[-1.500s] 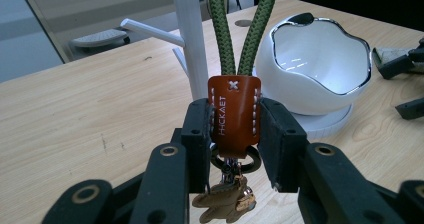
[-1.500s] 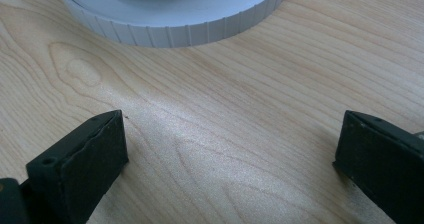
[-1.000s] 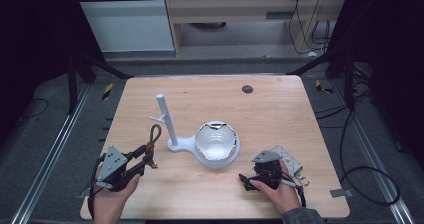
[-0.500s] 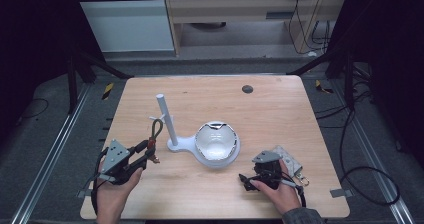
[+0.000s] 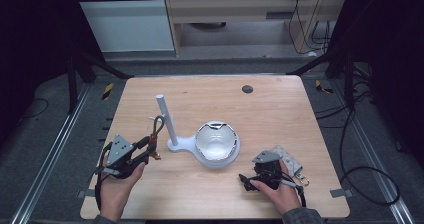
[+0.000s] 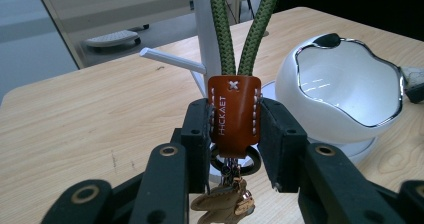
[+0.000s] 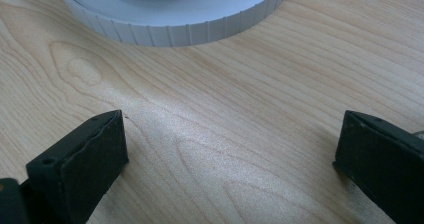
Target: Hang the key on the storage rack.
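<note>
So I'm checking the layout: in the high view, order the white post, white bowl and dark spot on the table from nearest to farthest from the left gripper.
From the left gripper:
1. White post, just right of it.
2. White bowl, farther right, mid-table.
3. Dark spot, near the table's far edge.

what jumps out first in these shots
The left gripper, at the table's near left, is clamped on the brown leather tab of a key strap, whose green cord loop rises toward the white stand's upright post. Just right of the post, on the same white base, sits a glossy white bowl with a chrome rim. At the near right the right gripper rests on the wooden table, jaws wide apart with nothing between them.
</note>
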`<control>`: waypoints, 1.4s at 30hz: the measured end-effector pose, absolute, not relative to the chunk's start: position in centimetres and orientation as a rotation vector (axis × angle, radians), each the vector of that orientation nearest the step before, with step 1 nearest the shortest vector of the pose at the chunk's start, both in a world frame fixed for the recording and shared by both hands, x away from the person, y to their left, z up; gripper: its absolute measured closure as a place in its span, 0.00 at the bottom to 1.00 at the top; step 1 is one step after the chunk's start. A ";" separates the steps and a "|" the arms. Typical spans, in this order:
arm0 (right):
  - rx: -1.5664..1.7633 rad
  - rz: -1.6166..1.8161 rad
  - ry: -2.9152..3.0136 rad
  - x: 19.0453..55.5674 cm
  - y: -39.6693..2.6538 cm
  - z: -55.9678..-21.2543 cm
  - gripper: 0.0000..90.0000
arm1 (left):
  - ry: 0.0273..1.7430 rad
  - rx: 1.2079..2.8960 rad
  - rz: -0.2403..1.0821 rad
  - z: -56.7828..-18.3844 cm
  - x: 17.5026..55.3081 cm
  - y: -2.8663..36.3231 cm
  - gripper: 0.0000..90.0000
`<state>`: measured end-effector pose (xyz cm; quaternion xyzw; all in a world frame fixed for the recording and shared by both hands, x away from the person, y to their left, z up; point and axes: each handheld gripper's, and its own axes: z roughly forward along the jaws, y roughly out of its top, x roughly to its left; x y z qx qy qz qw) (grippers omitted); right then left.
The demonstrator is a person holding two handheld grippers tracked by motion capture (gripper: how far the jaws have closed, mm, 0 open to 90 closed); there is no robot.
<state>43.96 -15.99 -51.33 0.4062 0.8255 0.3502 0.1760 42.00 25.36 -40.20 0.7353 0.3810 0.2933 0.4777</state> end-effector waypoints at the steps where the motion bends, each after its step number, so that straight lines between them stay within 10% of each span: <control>1: 1.152 0.992 2.338 44.0 -16.0 -51.3 0.00 | 0.931 1.798 0.715 -40.3 42.1 25.3 0.73; 42: 1.151 0.992 2.338 43.9 -16.0 -51.3 0.00 | 1.011 1.863 0.697 -41.5 45.0 23.7 0.64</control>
